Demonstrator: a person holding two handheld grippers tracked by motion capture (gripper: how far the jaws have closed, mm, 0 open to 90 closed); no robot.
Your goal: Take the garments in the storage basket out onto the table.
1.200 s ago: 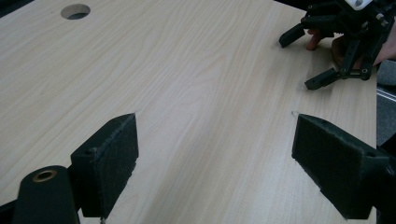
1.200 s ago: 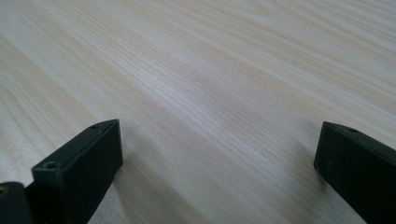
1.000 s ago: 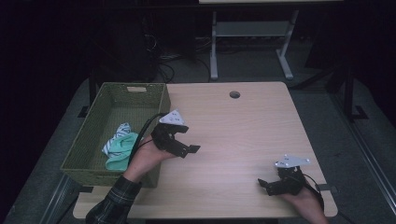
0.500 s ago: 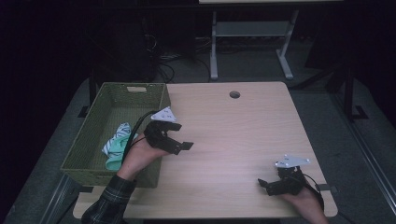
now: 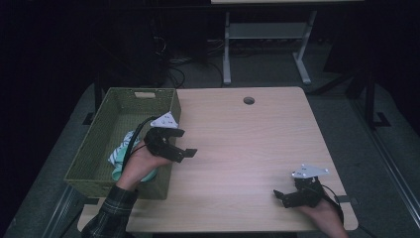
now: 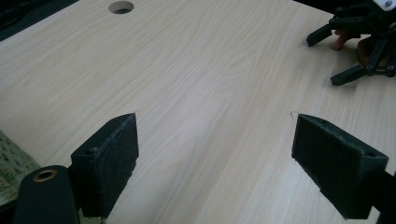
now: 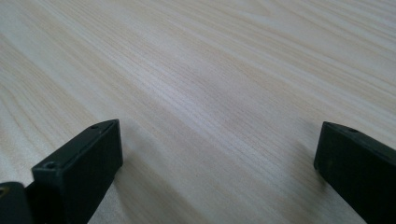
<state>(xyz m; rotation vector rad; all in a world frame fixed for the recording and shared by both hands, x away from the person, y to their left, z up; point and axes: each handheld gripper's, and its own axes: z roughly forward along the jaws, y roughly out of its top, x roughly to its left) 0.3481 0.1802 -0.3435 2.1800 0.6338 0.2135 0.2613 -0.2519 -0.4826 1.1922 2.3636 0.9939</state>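
Hovering my left gripper [image 5: 182, 145], wide open and empty, beside the green basket [image 5: 94, 151], I judge the next move is reaching to nine o'clock for the crumpled cloth [image 5: 119, 154], right gripper [image 5: 283, 196] also open and idle.

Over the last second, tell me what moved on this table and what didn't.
The left gripper drew back toward the green basket, ending beside its right wall above the table; its jaws stayed open and empty. The right gripper, jaws open, stayed near the front right corner. The cloth still lies in the basket.
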